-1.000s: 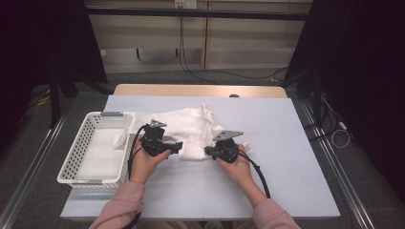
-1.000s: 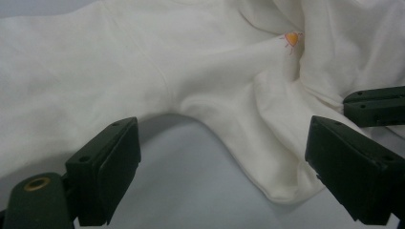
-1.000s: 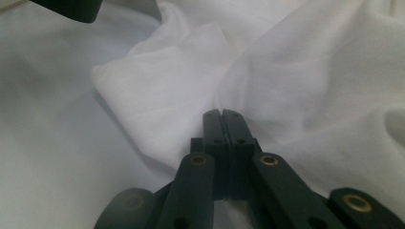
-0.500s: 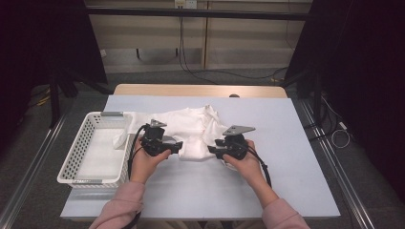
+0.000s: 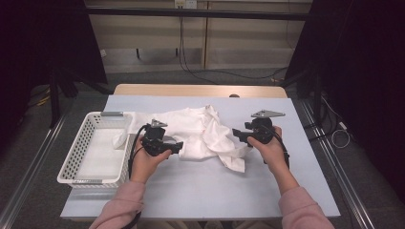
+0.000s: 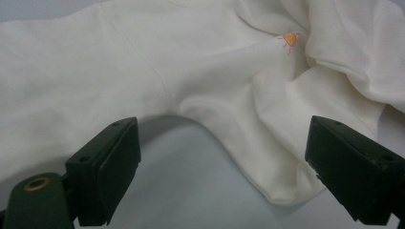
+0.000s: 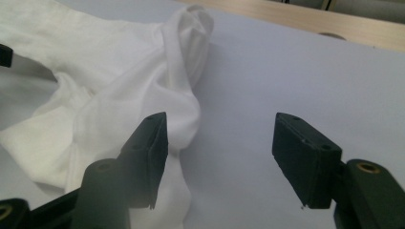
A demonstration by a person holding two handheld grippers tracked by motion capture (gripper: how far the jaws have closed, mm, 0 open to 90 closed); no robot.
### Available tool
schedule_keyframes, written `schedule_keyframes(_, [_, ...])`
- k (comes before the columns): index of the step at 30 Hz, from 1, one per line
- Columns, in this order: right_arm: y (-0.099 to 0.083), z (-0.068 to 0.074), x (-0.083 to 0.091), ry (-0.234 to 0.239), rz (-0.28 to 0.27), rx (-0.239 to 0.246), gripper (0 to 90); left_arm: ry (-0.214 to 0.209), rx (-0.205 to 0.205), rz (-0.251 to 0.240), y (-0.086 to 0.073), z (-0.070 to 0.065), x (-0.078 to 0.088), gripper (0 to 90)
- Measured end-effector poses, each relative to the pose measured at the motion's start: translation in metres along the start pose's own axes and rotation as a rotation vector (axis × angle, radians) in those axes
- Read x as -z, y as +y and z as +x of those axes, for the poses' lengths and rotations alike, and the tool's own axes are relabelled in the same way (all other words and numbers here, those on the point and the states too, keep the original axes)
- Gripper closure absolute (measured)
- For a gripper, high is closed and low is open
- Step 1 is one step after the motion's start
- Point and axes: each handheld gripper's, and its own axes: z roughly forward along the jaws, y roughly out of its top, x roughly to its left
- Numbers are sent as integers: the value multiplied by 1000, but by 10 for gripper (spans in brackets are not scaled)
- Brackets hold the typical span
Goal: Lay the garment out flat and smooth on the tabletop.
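Both grippers stand spread beside the white shirt (image 5: 196, 131): left gripper (image 5: 175, 147) poised at its near edge, right gripper (image 5: 237, 135), jaws just opened and empty, ready to regrasp and flatten it.

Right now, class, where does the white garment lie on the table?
In the high view the white garment lies crumpled mid-table, between the left gripper and right gripper, just right of the white basket.

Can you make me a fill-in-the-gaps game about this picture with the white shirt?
1. The shirt lying on the table is ____ in colour.
2. The basket stands on the ____ side of the table in the high view.
3. The little sun printed on the shirt is ____.
4. The right hand-held gripper has its jaws ____.

Missing words: white; left; orange; open
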Motion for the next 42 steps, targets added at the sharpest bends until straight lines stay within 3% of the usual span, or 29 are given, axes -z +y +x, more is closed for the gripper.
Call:
schedule_keyframes(7, [-18, -1, -1, 38, 34, -28, 428, -5, -2, -1, 1, -2, -1, 120])
schedule_keyframes(14, [-34, 11, -3, 80, 62, 4, 472, -5, -6, -13, 2, -3, 1, 120])
schedule_keyframes(17, [-46, 24, -1, 95, 70, 55, 476, -6, -10, -7, 3, -4, 0, 120])
schedule_keyframes(21, [-55, 35, 0, 106, 102, 88, 492, -8, -15, -16, 5, -6, -1, 120])
schedule_keyframes(27, [-59, 32, 9, 118, 83, 88, 430, -11, -14, -17, 6, -7, -1, 120])
schedule_keyframes(30, [-53, 27, 19, 88, 43, 67, 335, -15, -13, -14, 6, -7, -2, 120])
schedule_keyframes(31, [-47, 22, 25, 51, 13, 51, 285, -12, -8, -8, 7, -7, -2, 118])
schedule_keyframes(34, [-44, 13, 30, 54, -10, 23, 306, -11, -15, -11, 6, -6, -1, 114])
schedule_keyframes(37, [-48, 9, 27, 26, 10, 26, 299, -10, -10, -13, 6, -6, -1, 107])
schedule_keyframes(39, [-52, 6, 24, 5, 30, 25, 300, -5, -47, 14, 6, -3, 1, 105])
schedule_keyframes(42, [-58, 1, 24, -8, 44, 28, 346, -6, -32, 8, 6, -3, 1, 105])
